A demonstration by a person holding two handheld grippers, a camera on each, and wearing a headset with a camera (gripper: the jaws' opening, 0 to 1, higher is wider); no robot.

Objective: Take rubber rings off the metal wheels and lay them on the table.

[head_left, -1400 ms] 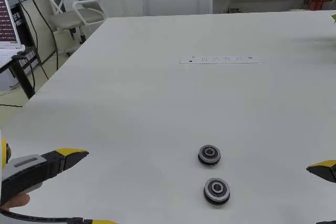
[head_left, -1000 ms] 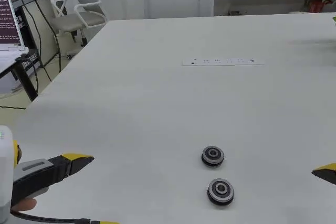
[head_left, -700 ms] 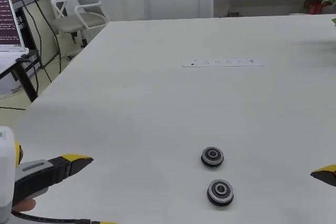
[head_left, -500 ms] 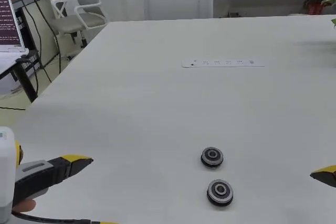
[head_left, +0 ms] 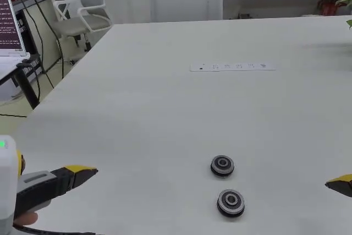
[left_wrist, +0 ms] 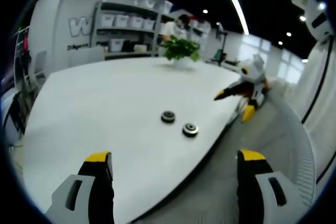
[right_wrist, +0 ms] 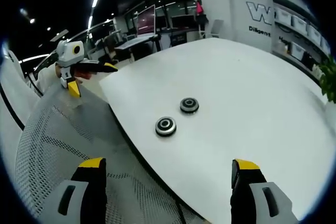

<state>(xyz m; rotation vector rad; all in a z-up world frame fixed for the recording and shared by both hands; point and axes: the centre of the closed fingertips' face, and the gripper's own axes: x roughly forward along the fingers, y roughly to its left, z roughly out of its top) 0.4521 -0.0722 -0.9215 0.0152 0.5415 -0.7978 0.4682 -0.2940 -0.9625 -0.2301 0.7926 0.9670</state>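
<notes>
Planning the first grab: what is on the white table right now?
The white table bears a nearer round metal wheel and a farther round metal wheel, flat, apart, dark rubber rings on; beyond, a flat white strip. Wheel undersides are hidden.

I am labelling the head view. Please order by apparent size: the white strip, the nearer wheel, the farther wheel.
1. white strip: largest.
2. nearer wheel and farther wheel: nearly alike; the nearer looks slightly bigger, perhaps only from nearness.

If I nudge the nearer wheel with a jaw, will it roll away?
The nearer wheel lies flat on the table, so it should slide, not roll. It looks like compact metal, so probably stiff and heavy for its size. Its dark rubber ring may drag on the surface.
</notes>
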